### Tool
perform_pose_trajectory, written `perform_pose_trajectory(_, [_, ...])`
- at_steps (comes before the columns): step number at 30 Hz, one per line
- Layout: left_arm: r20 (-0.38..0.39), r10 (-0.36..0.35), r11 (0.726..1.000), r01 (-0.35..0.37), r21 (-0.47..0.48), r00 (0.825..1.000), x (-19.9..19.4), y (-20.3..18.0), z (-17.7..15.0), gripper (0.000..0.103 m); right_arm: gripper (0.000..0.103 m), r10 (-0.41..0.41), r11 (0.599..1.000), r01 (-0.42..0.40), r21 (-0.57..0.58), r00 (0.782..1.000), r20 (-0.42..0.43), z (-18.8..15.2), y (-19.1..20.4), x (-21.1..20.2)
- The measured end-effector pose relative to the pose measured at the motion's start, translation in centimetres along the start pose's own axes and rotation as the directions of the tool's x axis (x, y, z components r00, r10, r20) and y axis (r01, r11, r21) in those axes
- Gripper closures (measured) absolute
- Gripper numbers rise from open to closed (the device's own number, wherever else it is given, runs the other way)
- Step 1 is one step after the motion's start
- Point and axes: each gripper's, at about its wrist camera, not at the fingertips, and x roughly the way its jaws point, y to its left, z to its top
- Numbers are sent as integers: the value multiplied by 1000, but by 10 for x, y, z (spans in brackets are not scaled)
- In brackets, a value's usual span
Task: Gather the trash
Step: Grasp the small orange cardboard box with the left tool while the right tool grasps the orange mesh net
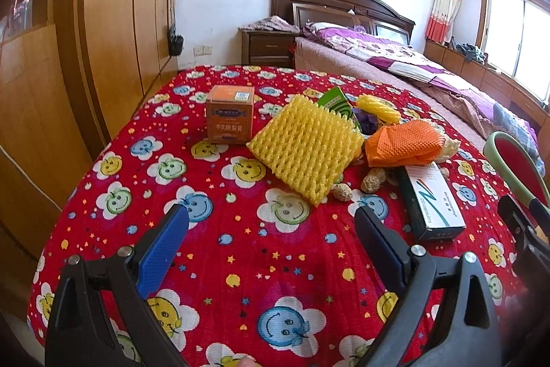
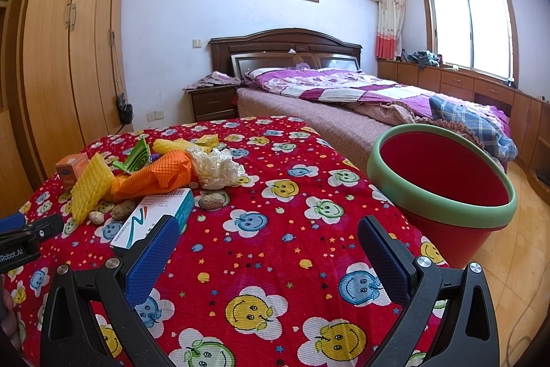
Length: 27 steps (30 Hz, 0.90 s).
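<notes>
A pile of trash lies on the red smiley-print tablecloth (image 1: 261,250): a yellow foam net (image 1: 306,147), an orange foam net (image 1: 402,141), an orange box (image 1: 229,114), a white-and-teal medicine box (image 1: 431,198), peanut shells (image 1: 371,183) and a crumpled white bag (image 2: 216,171). My left gripper (image 1: 271,226) is open and empty, short of the yellow net. My right gripper (image 2: 268,239) is open and empty, its left finger beside the medicine box (image 2: 154,215). A red bin with a green rim (image 2: 443,191) stands at the table's right edge.
A bed with a purple quilt (image 2: 361,92) lies beyond the table. Wooden wardrobes (image 1: 103,23) stand on the left. A nightstand (image 2: 213,102) is by the headboard. Wooden floor (image 2: 515,257) shows at the right.
</notes>
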Motion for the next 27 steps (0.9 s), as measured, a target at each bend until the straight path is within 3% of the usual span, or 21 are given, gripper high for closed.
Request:
perform_pose_trajectory(13, [-9,-16,999,15,-33,1000,2,21,37,7,0,28,999,-27,18,998,-51,7,3,4])
perform_pose_trajectory(22, [-26,-5,998,4,-58,1000,19,40,69,7,0,52,999,-52,4,998,-28,28,12,0])
perform_pose_trajectory(27, [-34,-13,998,10,-69,999,31,51,84,7,0,86,996,-85,22,995,-57,42,14,6])
